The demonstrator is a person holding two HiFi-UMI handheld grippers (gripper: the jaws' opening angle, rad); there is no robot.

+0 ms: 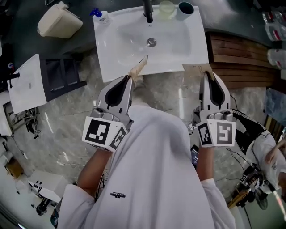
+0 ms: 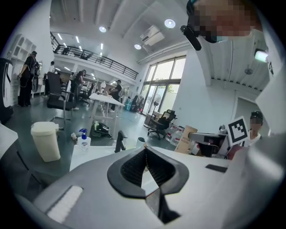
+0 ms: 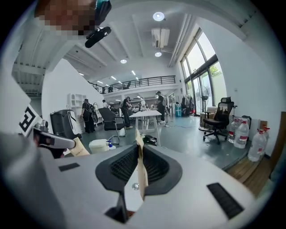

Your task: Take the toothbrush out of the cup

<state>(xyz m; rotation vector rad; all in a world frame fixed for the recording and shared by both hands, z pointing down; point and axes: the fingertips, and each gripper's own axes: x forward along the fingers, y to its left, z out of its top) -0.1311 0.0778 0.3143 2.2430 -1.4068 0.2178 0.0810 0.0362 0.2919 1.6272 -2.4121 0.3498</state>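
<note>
A white washbasin (image 1: 123, 51) sits just ahead of both tongs; the left tongs (image 1: 139, 66) and the right tongs (image 1: 198, 68) both reach its near edge. On its far ledge stand a black tap (image 1: 148, 11) between them, a pale cup (image 1: 166, 8) and a dark cup (image 1: 185, 7) towards the right tongs' side, and a blue-topped pump bottle (image 1: 99, 15) at the corner beyond the left tongs.

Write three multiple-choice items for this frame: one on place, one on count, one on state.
1. The soap bottle stands: A at the sink's far left corner; B in the basin; C on the floor.
2. Cups right of the faucet: A one; B two; C four.
3. The left gripper and right gripper are: A wide open; B clamped on a cup; C shut, empty.
1 A, the head view shows it there. 2 B, a pale cup and a dark cup. 3 C, tips meet in both gripper views.
</note>
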